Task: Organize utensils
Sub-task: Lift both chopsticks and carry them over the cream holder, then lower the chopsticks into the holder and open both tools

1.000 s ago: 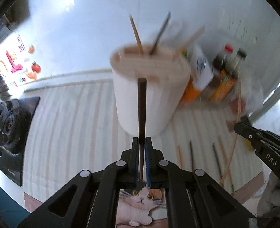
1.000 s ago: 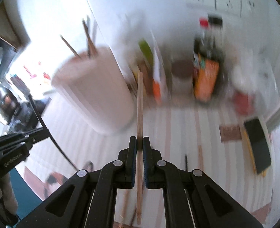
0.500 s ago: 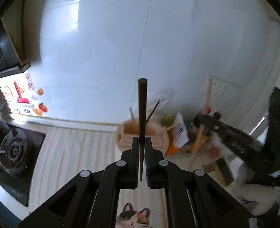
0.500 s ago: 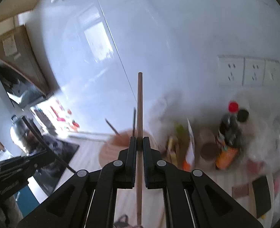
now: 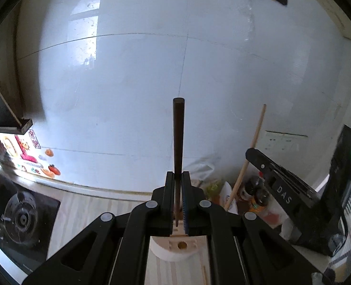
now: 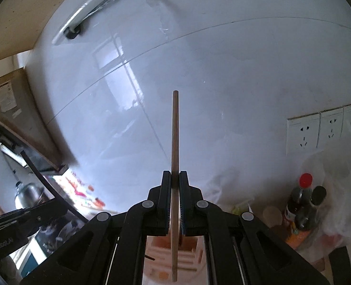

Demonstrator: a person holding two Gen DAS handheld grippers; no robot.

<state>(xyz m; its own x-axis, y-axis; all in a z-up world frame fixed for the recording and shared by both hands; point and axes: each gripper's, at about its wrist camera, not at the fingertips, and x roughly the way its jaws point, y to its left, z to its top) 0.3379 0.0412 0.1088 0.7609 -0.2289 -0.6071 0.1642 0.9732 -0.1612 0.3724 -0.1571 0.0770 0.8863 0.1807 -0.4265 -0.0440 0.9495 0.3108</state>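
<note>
Chopsticks, light, stiff, slick: left gripper (image 5: 178, 185) clamps the dark chopstick (image 5: 178, 137) low on its shaft; right gripper (image 6: 174, 185) pinches the wooden chopstick (image 6: 175, 130) mid-length; both upright above the holder (image 5: 180, 247); firm mid-shaft holds should resist twisting

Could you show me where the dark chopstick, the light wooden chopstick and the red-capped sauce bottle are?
Dark brown chopstick (image 5: 177, 137): left wrist view, mid-shaft above the gripper.
Light wooden chopstick (image 6: 175, 133): right wrist view, mid-shaft above the gripper.
Dark sauce bottle with red cap (image 6: 305, 180): right wrist view, on the cap.

Black plastic left gripper (image 5: 177, 199), silver screws, blue pads on fingers (image 5: 185, 204), white lettering, perhaps "DAS", on right gripper (image 5: 282, 191)
</note>
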